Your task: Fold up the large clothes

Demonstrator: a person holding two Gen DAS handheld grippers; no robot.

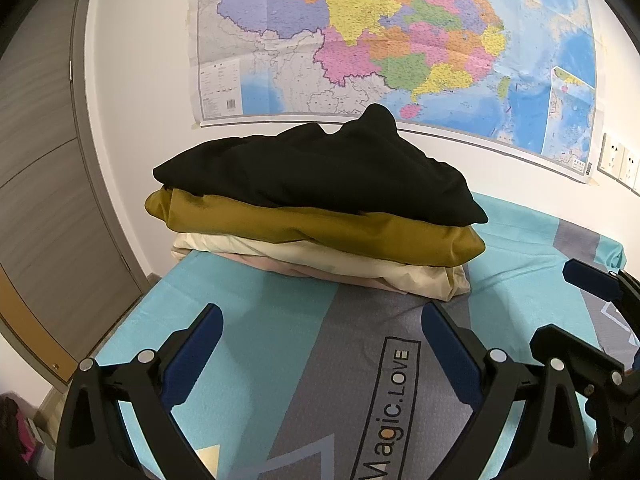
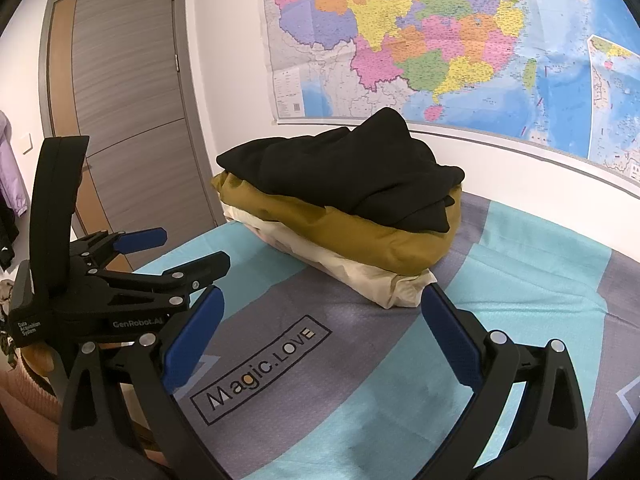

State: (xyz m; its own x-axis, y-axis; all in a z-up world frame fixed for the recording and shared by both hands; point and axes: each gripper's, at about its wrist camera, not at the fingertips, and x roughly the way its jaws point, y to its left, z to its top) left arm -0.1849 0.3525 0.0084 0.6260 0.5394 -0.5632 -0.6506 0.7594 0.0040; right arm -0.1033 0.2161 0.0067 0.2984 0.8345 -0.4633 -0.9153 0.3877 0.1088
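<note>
With both hands hovering over the bed (image 1: 256, 320), my left gripper (image 1: 320, 324) has its fingers spread wide apart, nothing between them. Right gripper (image 2: 322, 306) same: fingers apart, holding nothing. Clothes stack (image 1: 320, 216) sits straight ahead of the left gripper, just past its fingertips, not touching. From the right gripper it's ahead too, near corner close to the right fingertip. Stack order, top down: black garment (image 1: 320, 168), mustard garment (image 1: 320, 228), cream garment (image 1: 340, 264), plus a pinkish layer at the bottom, barely visible. Black one is lumpy on top, peaked at the back. Stack rests on the bed's teal-and-grey sheet, near the wall. Map (image 1: 400, 40) hangs on the wall behind the stack. Door (image 2: 128, 100) is ahead-left of the right gripper.
</note>
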